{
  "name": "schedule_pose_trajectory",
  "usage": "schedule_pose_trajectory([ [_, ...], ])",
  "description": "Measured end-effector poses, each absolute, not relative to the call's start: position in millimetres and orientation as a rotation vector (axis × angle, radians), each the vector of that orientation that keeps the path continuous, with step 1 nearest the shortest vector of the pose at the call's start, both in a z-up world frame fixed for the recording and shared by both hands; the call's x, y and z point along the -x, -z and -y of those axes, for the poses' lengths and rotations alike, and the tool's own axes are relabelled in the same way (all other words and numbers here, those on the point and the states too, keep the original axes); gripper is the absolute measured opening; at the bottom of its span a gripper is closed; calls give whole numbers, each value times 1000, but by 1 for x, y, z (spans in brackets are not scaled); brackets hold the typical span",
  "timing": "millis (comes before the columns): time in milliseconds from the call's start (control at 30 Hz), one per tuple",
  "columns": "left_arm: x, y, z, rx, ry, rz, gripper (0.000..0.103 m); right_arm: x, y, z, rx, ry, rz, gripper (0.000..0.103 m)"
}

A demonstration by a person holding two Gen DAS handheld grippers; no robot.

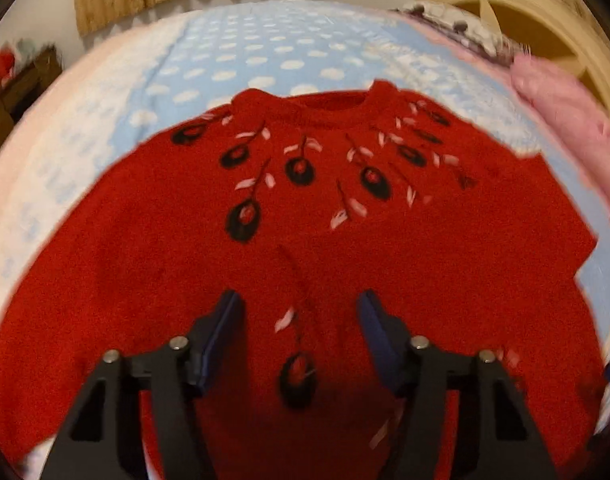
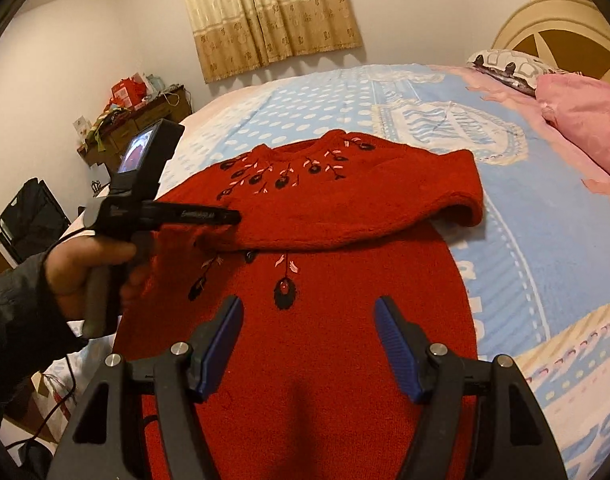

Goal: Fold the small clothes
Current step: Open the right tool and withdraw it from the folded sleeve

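On the bed, red sweater lies under both parted tools

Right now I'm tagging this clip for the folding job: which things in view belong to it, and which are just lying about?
Belonging to the job:
red sweater, sleeve folded across its chest
left gripper, open
right gripper, open
bed cover it lies on

Just lying about:
pink pillow
patterned pillow
curtain
cluttered dresser
black bag
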State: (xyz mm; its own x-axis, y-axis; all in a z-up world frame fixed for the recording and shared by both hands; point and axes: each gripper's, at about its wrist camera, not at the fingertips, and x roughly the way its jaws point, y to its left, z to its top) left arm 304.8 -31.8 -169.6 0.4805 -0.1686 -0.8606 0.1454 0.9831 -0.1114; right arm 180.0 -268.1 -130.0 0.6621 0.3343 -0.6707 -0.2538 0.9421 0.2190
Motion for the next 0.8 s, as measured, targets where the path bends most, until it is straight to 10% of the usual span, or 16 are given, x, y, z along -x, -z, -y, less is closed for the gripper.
schedule_pose_trajectory([
  [67,-306,166,34,49,215,-1047,24,-178,130,269,-117,-330,-772,69],
  [167,-302,157,42,-1,230,-1021,11,-178,134,271,-133,-335,-781,69],
  [800,-285,100,-50,116,128,-867,8,-175,145,265,-120,-347,-808,69],
])
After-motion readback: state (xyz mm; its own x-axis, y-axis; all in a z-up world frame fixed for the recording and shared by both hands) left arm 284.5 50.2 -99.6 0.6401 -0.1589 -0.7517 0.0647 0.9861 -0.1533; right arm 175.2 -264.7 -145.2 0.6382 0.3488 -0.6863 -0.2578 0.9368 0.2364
